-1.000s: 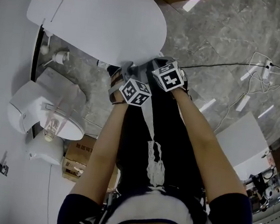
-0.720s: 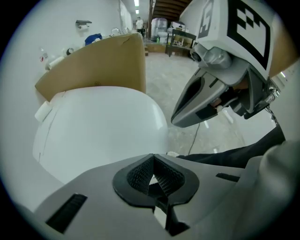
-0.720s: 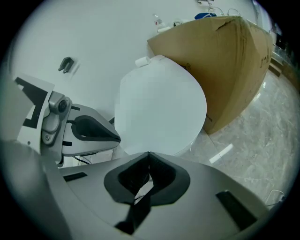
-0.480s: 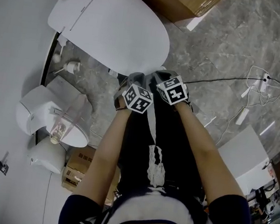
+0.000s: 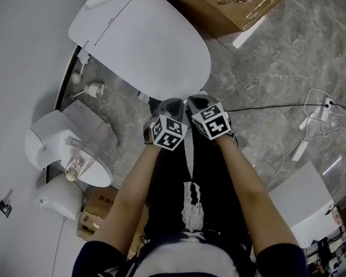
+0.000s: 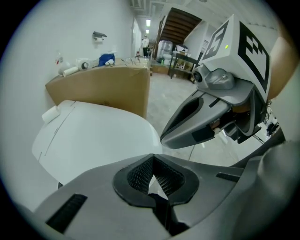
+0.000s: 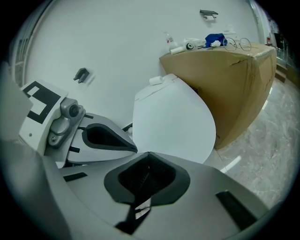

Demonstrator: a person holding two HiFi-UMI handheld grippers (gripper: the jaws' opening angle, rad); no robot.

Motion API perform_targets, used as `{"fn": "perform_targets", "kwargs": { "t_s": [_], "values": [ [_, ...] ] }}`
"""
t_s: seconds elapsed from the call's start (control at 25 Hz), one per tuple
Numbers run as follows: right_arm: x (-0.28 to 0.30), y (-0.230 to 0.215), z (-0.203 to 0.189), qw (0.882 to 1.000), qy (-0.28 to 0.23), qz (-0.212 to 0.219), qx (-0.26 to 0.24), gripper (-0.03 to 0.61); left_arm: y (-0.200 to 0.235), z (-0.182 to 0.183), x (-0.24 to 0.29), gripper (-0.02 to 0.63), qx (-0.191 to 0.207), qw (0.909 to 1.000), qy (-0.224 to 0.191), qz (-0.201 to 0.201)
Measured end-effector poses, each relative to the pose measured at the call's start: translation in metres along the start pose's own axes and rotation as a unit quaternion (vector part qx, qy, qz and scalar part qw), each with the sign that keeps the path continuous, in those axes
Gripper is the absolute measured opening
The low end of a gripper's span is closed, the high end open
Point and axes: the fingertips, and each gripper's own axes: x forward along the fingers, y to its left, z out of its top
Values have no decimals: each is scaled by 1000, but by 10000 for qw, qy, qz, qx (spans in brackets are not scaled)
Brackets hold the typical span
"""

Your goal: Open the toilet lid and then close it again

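Hovering closed: left gripper (image 5: 171, 107), right gripper (image 5: 197, 101) | toilet lid (image 5: 144, 38) down | cardboard box (image 7: 229, 89): clutter (image 7: 208, 41) atop

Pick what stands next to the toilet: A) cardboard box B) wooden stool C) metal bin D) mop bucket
A: a brown cardboard box stands right beside the white toilet, clear in the head view and both gripper views.

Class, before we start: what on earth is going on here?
A person holds a gripper in each hand. The left gripper and right gripper are both shut and empty, side by side near the front edge of the white toilet lid, which lies down. A cardboard box stands beside it.
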Motion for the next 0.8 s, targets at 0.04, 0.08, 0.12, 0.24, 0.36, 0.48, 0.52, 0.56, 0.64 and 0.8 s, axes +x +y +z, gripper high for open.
{"fn": "perform_targets", "kwargs": {
  "t_s": [0.04, 0.08, 0.12, 0.24, 0.36, 0.48, 0.52, 0.56, 0.64, 0.8],
  "values": [
    [-1, 1, 1, 10000, -4, 15, -11, 8, 0, 0, -1, 6, -40, 10000, -1, -12],
    [-2, 3, 1, 10000, -3, 25, -20, 8, 0, 0, -2, 6, -74, 10000, 11, -26],
    [-4, 4, 1, 10000, 3, 33, -27, 8, 0, 1, -2, 6, -105, 9999, 28, -38],
    [-6, 5, 0, 10000, 24, 47, -49, 8, 1, 4, -2, 6, -173, 9998, 52, -30],
    [-9, 6, 0, 10000, 22, 42, -79, 8, 1, 7, -4, 6, -190, 9998, 40, -13],
    [-9, 7, 0, 9999, 36, 51, -98, 8, 1, 7, -4, 6, -186, 9998, 62, -30],
    [-9, 7, 1, 9999, 40, 57, -111, 8, 1, 7, -4, 6, -187, 9998, 72, -31],
    [-9, 7, 1, 9999, 41, 62, -127, 8, 1, 7, -4, 6, -192, 9998, 77, -28],
    [-9, 5, 1, 9998, 46, 63, -162, 8, 2, 6, -3, 6, -208, 9998, 78, -21],
    [-7, 6, 0, 9998, 81, 72, -167, 8, 2, 1, -3, 6, -218, 9997, 103, -20]
  ]
}}
